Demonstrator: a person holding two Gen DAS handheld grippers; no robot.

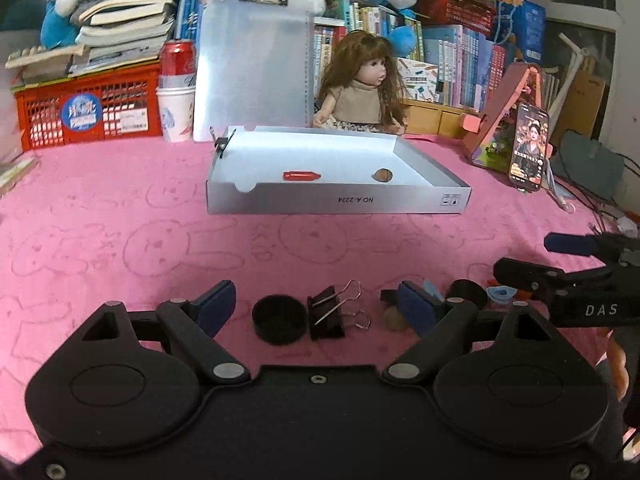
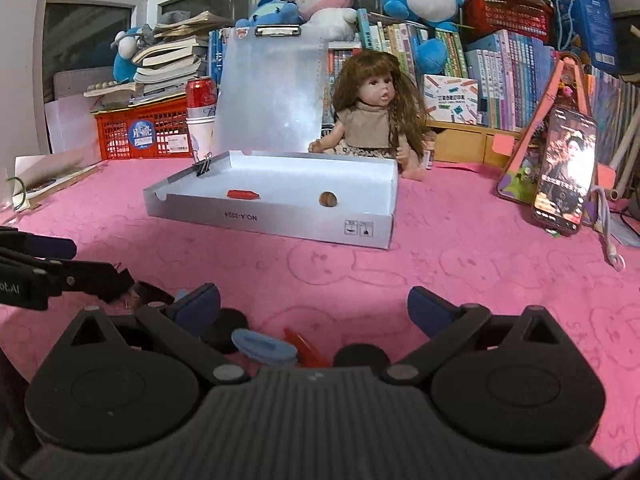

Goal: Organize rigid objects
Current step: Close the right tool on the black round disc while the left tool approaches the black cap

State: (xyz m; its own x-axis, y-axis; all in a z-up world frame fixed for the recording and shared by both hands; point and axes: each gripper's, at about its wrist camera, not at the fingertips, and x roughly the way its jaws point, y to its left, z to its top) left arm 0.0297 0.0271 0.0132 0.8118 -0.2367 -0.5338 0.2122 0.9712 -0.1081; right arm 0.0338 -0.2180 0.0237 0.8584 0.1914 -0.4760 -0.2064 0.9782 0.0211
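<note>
A shallow white box [image 1: 336, 200] [image 2: 272, 222] lies open on the pink cloth, holding a red cylinder [image 1: 301, 176] [image 2: 242, 194] and a brown nut [image 1: 382, 175] [image 2: 328, 199]. My left gripper [image 1: 320, 308] is open, low over a black round cap [image 1: 279, 319] and a black binder clip [image 1: 332, 312]; a second nut [image 1: 394, 318] lies by its right finger. My right gripper [image 2: 314, 310] is open over a blue clip [image 2: 262, 346], a red piece [image 2: 304, 346] and black caps [image 2: 362, 354]. The right gripper also shows in the left wrist view [image 1: 532, 264].
A doll [image 1: 366, 84] sits behind the box, with a clipboard [image 1: 252, 64], a red can [image 1: 176, 58] on paper cups and a red crate [image 1: 88, 110] to its left. A phone [image 1: 528, 148] on a pink stand is at the right. Books and plush toys line the back.
</note>
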